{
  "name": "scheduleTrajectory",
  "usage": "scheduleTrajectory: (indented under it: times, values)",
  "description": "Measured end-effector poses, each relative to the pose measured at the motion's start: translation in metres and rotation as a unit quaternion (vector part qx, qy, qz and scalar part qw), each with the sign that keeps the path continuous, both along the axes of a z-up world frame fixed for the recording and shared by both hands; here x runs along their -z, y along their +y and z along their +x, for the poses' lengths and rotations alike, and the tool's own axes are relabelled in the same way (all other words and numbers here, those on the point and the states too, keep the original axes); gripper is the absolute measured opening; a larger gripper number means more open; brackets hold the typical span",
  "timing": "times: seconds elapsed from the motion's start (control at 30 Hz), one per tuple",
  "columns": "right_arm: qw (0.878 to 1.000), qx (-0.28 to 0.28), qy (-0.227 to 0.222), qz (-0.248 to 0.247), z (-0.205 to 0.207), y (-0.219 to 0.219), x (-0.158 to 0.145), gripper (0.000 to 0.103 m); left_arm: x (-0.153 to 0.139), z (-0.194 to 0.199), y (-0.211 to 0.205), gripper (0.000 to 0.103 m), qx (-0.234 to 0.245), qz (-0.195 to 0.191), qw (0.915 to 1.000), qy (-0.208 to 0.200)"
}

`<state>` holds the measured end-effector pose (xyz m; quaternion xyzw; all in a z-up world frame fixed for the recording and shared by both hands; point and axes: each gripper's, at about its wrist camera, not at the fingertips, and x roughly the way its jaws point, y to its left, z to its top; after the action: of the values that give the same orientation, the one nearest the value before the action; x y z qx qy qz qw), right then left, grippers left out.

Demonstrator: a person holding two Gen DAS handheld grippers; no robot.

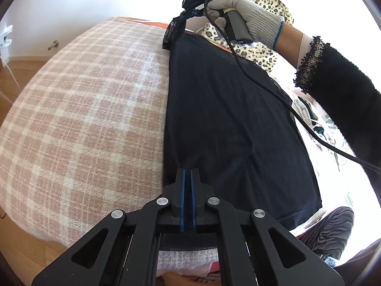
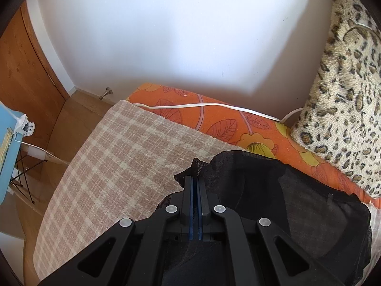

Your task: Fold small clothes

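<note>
A black mesh garment (image 1: 228, 109) lies stretched lengthwise on a pink and cream plaid blanket (image 1: 83, 109). My left gripper (image 1: 188, 170) is shut on the garment's near edge. My right gripper (image 2: 195, 178) is shut on the far end of the same garment (image 2: 285, 190), pinching a bunched corner and holding it above the blanket (image 2: 119, 155). In the left wrist view the right gripper (image 1: 177, 22) shows at the top, held by a gloved hand (image 1: 247, 16), with the garment's far corner lifted. A black cable (image 1: 262, 83) trails across the garment.
An orange flowered sheet (image 2: 214, 119) with a white cable (image 2: 202, 105) runs along the wall. A leopard-print blanket (image 2: 345, 95) is piled on the right. Wooden floor (image 2: 71, 119) and a blue chair (image 2: 7, 155) are on the left. More clothes (image 1: 333, 228) lie at the right.
</note>
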<state>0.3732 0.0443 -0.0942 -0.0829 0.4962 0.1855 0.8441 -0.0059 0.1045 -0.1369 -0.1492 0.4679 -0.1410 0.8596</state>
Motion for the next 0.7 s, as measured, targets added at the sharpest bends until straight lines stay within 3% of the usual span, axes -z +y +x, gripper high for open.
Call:
scheduleTrajectory:
  times: [0.1, 0.2, 0.3, 0.33, 0.4, 0.47, 0.57, 0.7]
  values:
    - [1.000, 0.015, -0.007, 0.011, 0.001, -0.020, -0.015, 0.000, -0.010, -0.002, -0.017, 0.002, 0.018, 0.004, 0.9996, -0.020]
    - [0.999, 0.029, -0.007, 0.023, 0.002, -0.037, -0.024, 0.000, -0.020, -0.003, -0.028, 0.002, 0.026, 0.052, 0.9969, -0.054]
    - [0.999, 0.032, -0.013, 0.020, 0.000, -0.047, -0.030, 0.000, -0.020, -0.007, -0.026, 0.002, 0.020, 0.076, 0.9953, -0.058]
    - [0.999, 0.032, -0.015, 0.021, -0.001, -0.050, -0.032, 0.000, -0.018, -0.007, -0.026, 0.005, 0.022, 0.087, 0.9945, -0.053]
    - [0.999, 0.034, -0.014, 0.025, -0.002, -0.054, -0.033, 0.000, -0.010, -0.008, -0.021, 0.019, 0.011, 0.114, 0.9925, -0.043]
    - [0.999, 0.032, -0.014, 0.024, -0.003, -0.055, -0.033, 0.000, 0.001, -0.008, -0.014, 0.040, 0.001, 0.126, 0.9916, -0.030]
    - [0.999, 0.028, -0.014, 0.019, -0.003, -0.053, -0.026, 0.000, 0.016, -0.005, -0.007, 0.045, -0.020, 0.153, 0.9881, -0.003]
    - [0.999, 0.029, -0.013, 0.020, 0.001, -0.053, -0.022, 0.000, 0.027, -0.003, -0.008, 0.045, -0.004, 0.140, 0.9900, 0.016]
